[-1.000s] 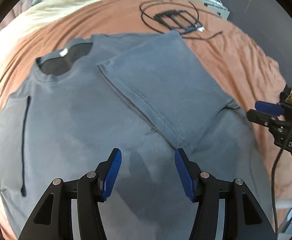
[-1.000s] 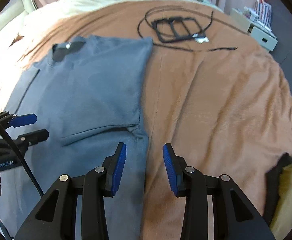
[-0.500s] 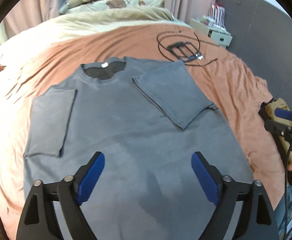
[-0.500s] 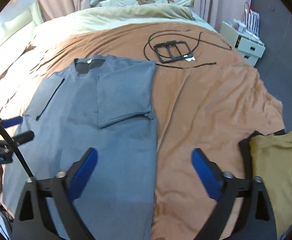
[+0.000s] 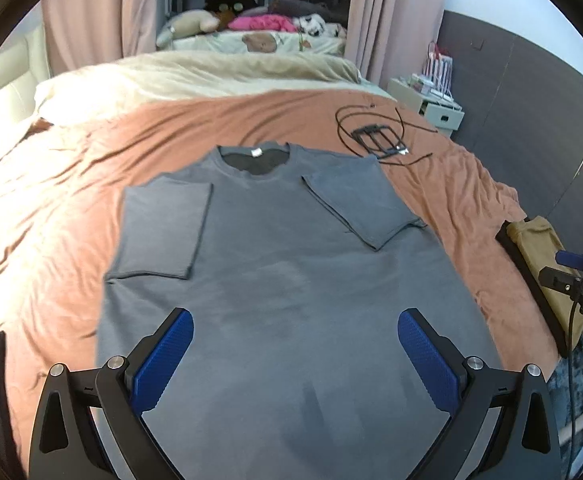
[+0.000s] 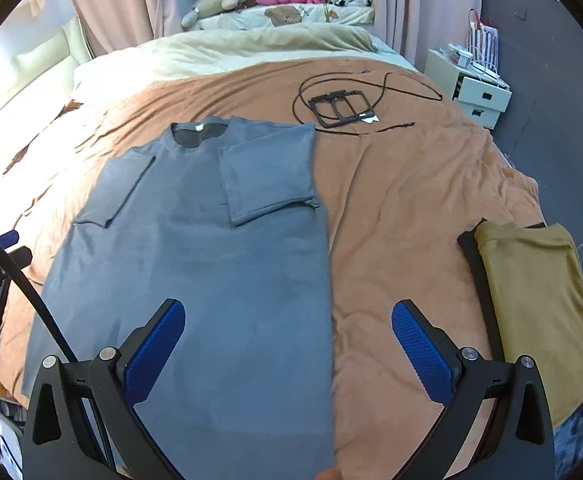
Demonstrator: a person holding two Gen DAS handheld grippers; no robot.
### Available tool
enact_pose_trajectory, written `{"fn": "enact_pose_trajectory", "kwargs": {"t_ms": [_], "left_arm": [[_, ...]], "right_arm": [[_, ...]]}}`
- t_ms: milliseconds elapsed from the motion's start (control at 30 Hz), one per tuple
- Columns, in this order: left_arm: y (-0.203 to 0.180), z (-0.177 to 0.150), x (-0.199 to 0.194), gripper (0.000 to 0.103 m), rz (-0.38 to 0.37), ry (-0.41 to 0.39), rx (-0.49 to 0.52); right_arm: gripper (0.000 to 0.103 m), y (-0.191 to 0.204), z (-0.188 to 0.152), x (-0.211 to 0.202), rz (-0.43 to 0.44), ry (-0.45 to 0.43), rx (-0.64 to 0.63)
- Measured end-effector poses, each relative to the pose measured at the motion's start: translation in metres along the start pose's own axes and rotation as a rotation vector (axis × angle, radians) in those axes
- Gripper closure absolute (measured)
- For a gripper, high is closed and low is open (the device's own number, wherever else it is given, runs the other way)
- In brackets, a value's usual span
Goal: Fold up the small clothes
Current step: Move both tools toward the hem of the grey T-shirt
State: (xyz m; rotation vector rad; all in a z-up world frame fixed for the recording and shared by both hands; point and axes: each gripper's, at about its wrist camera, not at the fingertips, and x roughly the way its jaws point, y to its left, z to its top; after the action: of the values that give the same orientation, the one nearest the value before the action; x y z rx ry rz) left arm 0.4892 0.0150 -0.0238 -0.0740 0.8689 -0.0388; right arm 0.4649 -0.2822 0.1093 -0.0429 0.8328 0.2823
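Left hand-held gripper (image 5: pixel 293 354) hangs released above the lower body of the grey T-shirt (image 5: pixel 287 280), its blue pads (image 5: pixel 162 364) spread wide and touching no cloth. In the left wrist view the shirt lies flat on the bed (image 5: pixel 71 208), collar toward the far edge and hem toward the near edge, with both sleeves turned in over the chest: the left sleeve (image 5: pixel 161 232) squarely, the right sleeve (image 5: pixel 357 204) at a slant. A black cable and frame (image 5: pixel 377 140) rest on the blanket beyond the right shoulder, apart from the shirt. The next step is probably a lengthwise or hem-to-collar fold, so the left gripper should drop to the near left part of the hem and pinch both layers at once, not only the top one. In the right wrist view the right hand-held gripper (image 6: pixel 287 352) is likewise let go, pads (image 6: pixel 421 352) wide, straddling the shirt's straight right side edge (image 6: pixel 327 280), one finger over cloth and one over bare blanket. A folded mustard garment (image 6: pixel 539 304) lies near the bed's right edge, well apart from the shirt. The right gripper would do well to take the hem corner on its side at a matching height, so that both corners lift together, and to carry the fold low and slowly so the tucked sleeves do not slide out; the slanted sleeve is the likelier one to shift.
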Motion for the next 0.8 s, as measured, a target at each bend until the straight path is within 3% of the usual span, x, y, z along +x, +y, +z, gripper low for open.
{"fn": "enact_pose_trajectory", "kwargs": {"t_ms": [233, 400, 800], "left_arm": [[0.006, -0.029, -0.043, 0.000, -0.009, -0.067, 0.046], [0.015, -0.050, -0.070, 0.000, -0.054, -0.108, 0.008], [0.031, -0.101, -0.132, 0.000, -0.068, -0.235, -0.017]], "right_arm": [[0.000, 0.003, -0.030, -0.034, 0.045, -0.034, 0.038], [0.000, 0.004, -0.051, -0.059, 0.063, -0.062, 0.039], [0.000, 0.022, -0.102, -0.107, 0.071, -0.090, 0.044]]}}
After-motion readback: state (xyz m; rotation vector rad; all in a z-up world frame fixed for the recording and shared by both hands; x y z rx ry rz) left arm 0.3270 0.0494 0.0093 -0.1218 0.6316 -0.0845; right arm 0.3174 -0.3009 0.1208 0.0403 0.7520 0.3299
